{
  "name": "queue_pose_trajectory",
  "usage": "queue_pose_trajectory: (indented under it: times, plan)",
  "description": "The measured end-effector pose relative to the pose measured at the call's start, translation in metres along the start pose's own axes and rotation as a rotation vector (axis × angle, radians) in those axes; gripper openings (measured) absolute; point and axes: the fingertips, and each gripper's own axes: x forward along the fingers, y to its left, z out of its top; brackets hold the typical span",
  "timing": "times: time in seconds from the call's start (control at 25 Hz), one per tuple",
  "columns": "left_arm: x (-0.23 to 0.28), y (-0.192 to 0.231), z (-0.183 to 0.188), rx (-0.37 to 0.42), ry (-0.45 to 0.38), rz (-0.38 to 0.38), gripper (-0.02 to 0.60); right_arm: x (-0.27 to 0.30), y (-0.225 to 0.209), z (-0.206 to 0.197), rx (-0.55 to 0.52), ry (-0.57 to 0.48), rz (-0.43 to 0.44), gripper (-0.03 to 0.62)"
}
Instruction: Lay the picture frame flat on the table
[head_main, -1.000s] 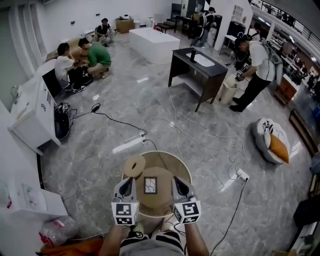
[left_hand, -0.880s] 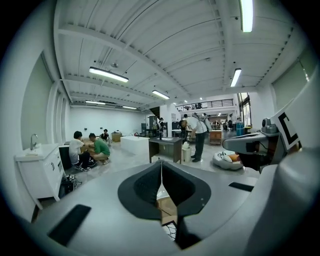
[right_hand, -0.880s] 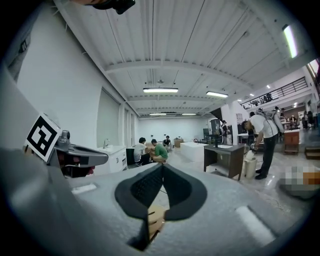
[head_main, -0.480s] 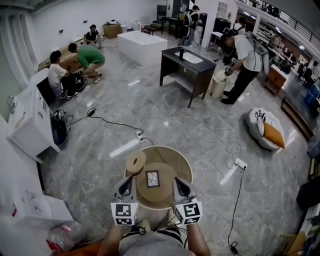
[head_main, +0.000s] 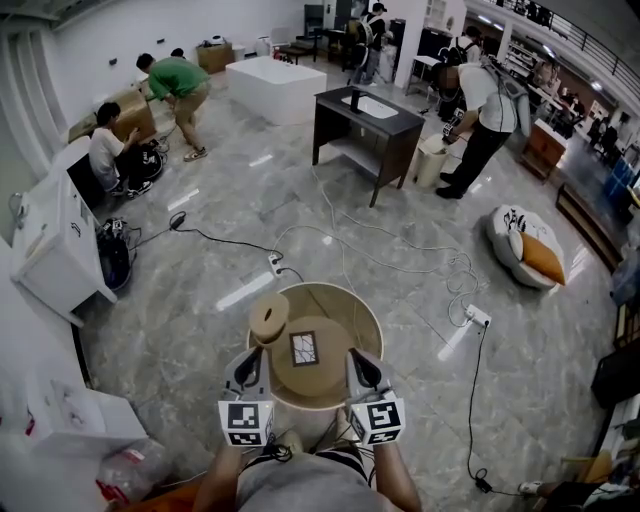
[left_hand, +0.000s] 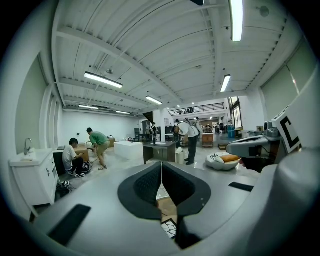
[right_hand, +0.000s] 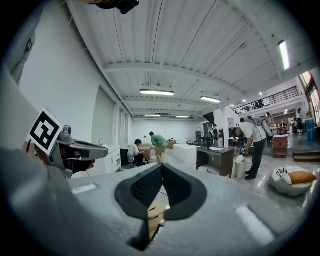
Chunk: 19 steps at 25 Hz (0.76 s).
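Picture frame (head_main: 303, 349) lies flat between clenched, empty left tongs (head_main: 254, 355) and right tongs (head_main: 356, 356).

head view looks down on table (head_main: 335, 300); gripper views face level.

The picture frame (head_main: 303, 348) is dark-edged, its face white with black lines. The round table (head_main: 366, 312) is tan. The floor (head_main: 200, 300) is grey, veined marble.

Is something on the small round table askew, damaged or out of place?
Nothing stands out. The picture frame lies flat on the round board, whole as far as the head view shows, and the round wooden block sits near it by the table rim.
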Motion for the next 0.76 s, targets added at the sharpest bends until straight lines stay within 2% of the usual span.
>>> queue_pose_trajectory:
  times: [0.76]
  plan:
    - [0.012,-0.008,-0.005,-0.013,0.007,-0.001,0.023,0.008,-0.007,-0.004,-0.013,0.004,0.013,-0.002]
